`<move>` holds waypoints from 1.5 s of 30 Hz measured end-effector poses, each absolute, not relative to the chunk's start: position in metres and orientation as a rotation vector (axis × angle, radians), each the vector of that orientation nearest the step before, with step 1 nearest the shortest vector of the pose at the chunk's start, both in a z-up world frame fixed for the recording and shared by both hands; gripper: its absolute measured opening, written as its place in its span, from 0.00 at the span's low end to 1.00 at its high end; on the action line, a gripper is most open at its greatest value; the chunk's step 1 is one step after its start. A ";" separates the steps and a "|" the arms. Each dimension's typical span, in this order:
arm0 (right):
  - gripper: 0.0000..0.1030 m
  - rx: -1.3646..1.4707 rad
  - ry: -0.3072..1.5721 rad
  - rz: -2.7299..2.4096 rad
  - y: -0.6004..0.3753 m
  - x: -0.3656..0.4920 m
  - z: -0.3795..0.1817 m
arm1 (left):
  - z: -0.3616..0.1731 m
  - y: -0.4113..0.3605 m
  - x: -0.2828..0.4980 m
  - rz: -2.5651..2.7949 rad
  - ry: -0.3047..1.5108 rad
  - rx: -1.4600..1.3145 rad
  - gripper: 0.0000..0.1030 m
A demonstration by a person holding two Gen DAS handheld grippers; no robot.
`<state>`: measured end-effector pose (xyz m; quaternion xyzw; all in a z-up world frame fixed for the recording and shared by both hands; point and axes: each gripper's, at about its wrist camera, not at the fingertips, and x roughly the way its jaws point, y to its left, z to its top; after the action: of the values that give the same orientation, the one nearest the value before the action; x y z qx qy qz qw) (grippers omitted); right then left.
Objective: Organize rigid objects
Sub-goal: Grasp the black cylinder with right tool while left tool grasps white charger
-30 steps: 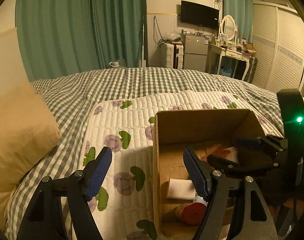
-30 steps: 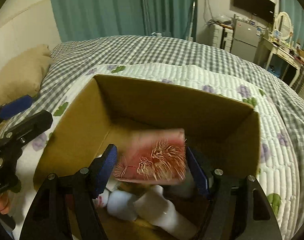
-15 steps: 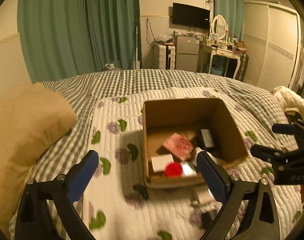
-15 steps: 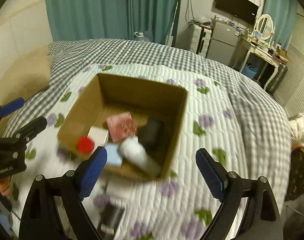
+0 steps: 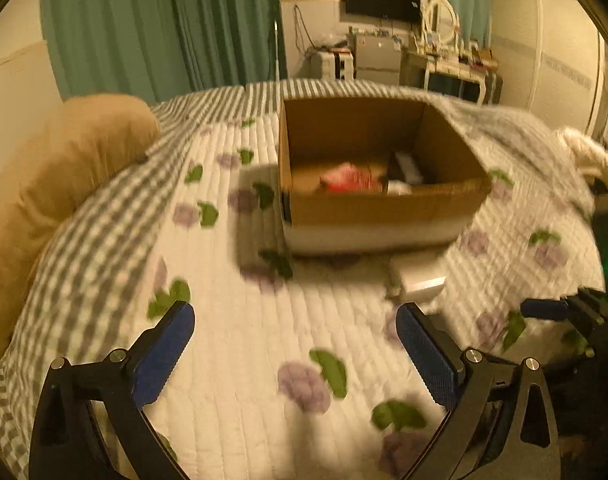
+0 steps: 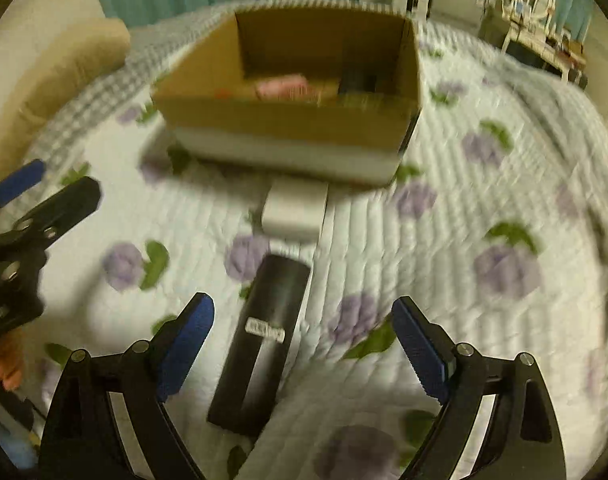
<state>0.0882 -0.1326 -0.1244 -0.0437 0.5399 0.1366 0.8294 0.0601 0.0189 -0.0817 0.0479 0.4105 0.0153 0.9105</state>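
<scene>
A cardboard box stands on the quilted bed cover and holds a red packet and a dark item. In front of it lie a small white box and a long black case. My right gripper is open and empty, with the black case between its jaws' line, low over the cover. My left gripper is open and empty over bare quilt, left of the white box.
A tan pillow lies at the left on the checked bedspread. Green curtains, a TV, a dresser and wardrobe doors are at the back. The right gripper shows at the right edge in the left wrist view.
Both grippers pulled back from the box and dropped low towards the quilt. The red packet was let go and lies in the box. The black case and white box came into view.
</scene>
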 end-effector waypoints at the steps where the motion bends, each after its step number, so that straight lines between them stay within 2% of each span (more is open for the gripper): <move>1: 0.88 -0.083 1.162 0.299 -0.132 0.089 -0.132 | -0.087 0.019 0.059 0.035 0.858 0.109 1.00; 5: 0.88 -0.150 1.201 0.289 -0.123 0.088 -0.153 | -0.107 0.026 0.057 0.037 0.907 0.088 1.00; 7: 0.82 -0.171 1.219 0.310 -0.116 0.086 -0.159 | -0.112 0.029 0.057 0.041 0.918 0.069 1.00; 9: 0.71 -0.198 1.232 0.336 -0.108 0.082 -0.165 | -0.114 0.029 0.057 0.042 0.918 0.077 1.00; 13: 0.60 -0.193 1.252 0.360 -0.104 0.080 -0.173 | -0.115 0.028 0.057 0.043 0.915 0.077 1.00; 14: 0.47 -0.163 1.259 0.374 -0.105 0.081 -0.174 | -0.116 0.028 0.058 0.044 0.916 0.077 1.00; 24: 0.41 -0.081 1.087 0.363 -0.135 0.069 -0.128 | -0.112 0.022 0.068 0.055 0.936 0.042 1.00; 31: 0.35 -0.072 1.009 0.286 -0.168 0.101 -0.088 | -0.103 -0.002 0.090 0.030 0.919 0.008 1.00; 45: 0.33 0.043 1.035 0.297 -0.204 0.158 -0.087 | -0.149 -0.054 0.141 -0.003 0.999 0.047 1.00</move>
<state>0.1579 -0.2045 -0.0872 0.0205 0.4927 0.1413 0.8584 0.1411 -0.0539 -0.1493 0.0226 0.4788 -0.0012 0.8776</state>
